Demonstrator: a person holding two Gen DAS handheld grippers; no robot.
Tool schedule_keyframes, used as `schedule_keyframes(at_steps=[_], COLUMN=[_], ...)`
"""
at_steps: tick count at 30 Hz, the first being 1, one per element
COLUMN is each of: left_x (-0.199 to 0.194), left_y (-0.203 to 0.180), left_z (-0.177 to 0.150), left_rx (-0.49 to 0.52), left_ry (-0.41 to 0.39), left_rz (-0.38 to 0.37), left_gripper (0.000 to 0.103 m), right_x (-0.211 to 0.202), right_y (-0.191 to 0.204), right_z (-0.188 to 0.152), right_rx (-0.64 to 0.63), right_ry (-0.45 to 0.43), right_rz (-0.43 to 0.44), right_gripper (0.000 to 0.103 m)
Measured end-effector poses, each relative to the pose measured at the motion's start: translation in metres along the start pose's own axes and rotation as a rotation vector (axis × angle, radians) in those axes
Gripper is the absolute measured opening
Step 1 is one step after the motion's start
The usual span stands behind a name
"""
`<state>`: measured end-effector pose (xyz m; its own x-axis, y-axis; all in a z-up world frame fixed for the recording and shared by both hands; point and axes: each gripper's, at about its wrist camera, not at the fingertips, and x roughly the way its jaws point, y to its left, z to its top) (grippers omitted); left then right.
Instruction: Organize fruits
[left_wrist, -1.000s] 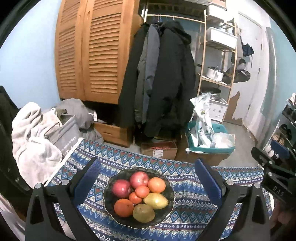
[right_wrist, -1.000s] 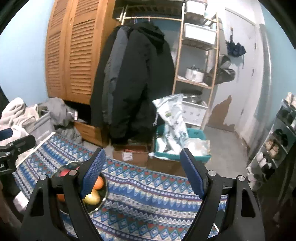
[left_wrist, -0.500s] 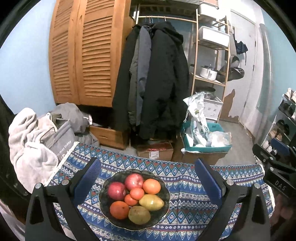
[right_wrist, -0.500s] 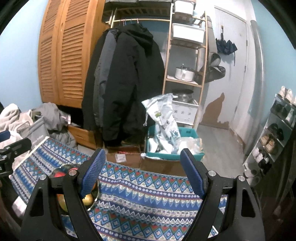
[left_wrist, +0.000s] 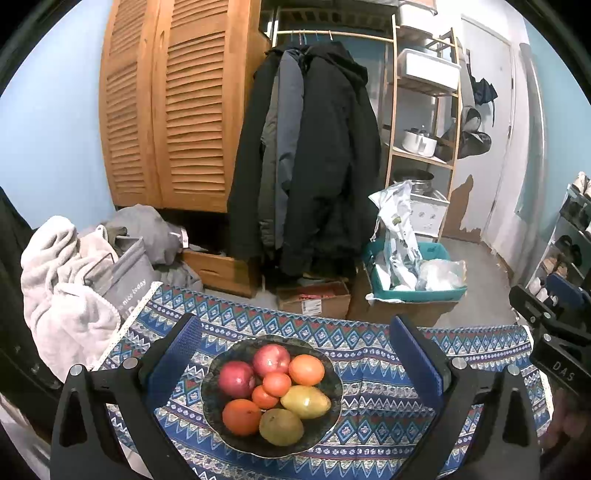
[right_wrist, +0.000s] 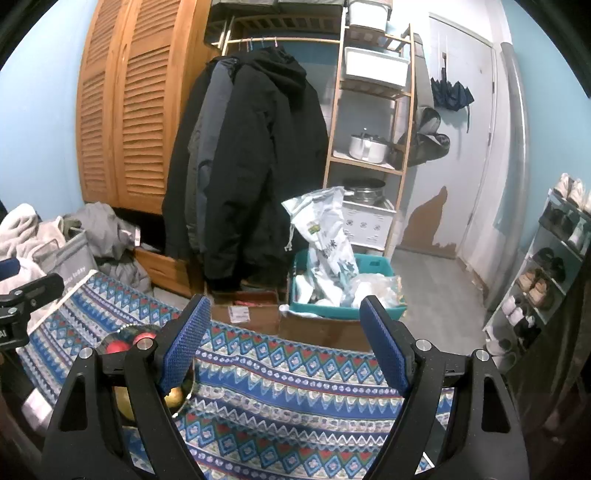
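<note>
A surface (left_wrist: 369, 373) draped in a blue cloth with zigzag and diamond bands fills the lower part of both views, and beyond it lies a cluttered room with pale blue walls. At upper left stands a louvered wooden wardrobe (left_wrist: 173, 110), with dark coats (left_wrist: 314, 158) hanging from a rail just right of it. Further right is a wooden shelf unit (left_wrist: 424, 122) carrying a white bin and a metal pot. On the floor below sit a teal crate (left_wrist: 410, 284) stuffed with plastic bags and a cardboard box (left_wrist: 314, 299) with a small label too small to read. At left centre a pale blanket (left_wrist: 55, 280) lies heaped over a grey bag (left_wrist: 129, 277) printed "nice today". A shoe rack (right_wrist: 546, 266) lines the right edge of the right wrist view. The dark bowl (left_wrist: 218, 413) of fruit rests on the cloth at lower centre of the left wrist view, holding two red apples, three oranges, a small tangerine-like fruit and two yellow-green pears or mangoes, all touching. The left tongs (left_wrist: 293, 354) are spread wide with the bowl framed between the blue pads, gripping nothing. The right tongs (right_wrist: 284, 339) are likewise spread wide and empty over bare cloth, with the bowl partly hidden behind the left pad at lower left. At the right edge of the left wrist view the other tool's black body reads "DAS".
</note>
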<state>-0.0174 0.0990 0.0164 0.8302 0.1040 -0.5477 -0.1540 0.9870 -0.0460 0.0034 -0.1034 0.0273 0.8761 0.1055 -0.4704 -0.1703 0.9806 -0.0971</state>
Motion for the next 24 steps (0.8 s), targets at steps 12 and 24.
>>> schedule_keyframes(at_steps=[12, 24], left_x=[-0.0005, -0.0005], left_y=[-0.0005, -0.0003], left_z=[0.0019, 0.0022], left_rx=[-0.003, -0.003], left_ry=[0.010, 0.010], left_rz=[0.002, 0.002], left_gripper=[0.102, 0.102], right_x=[-0.0031, -0.0037], right_y=[0.0009, -0.0002], right_z=[-0.0011, -0.0006], right_rx=[-0.019, -0.022], right_ry=[-0.003, -0.004], right_rz=[-0.008, -0.010], right_gripper=[0.082, 0.082])
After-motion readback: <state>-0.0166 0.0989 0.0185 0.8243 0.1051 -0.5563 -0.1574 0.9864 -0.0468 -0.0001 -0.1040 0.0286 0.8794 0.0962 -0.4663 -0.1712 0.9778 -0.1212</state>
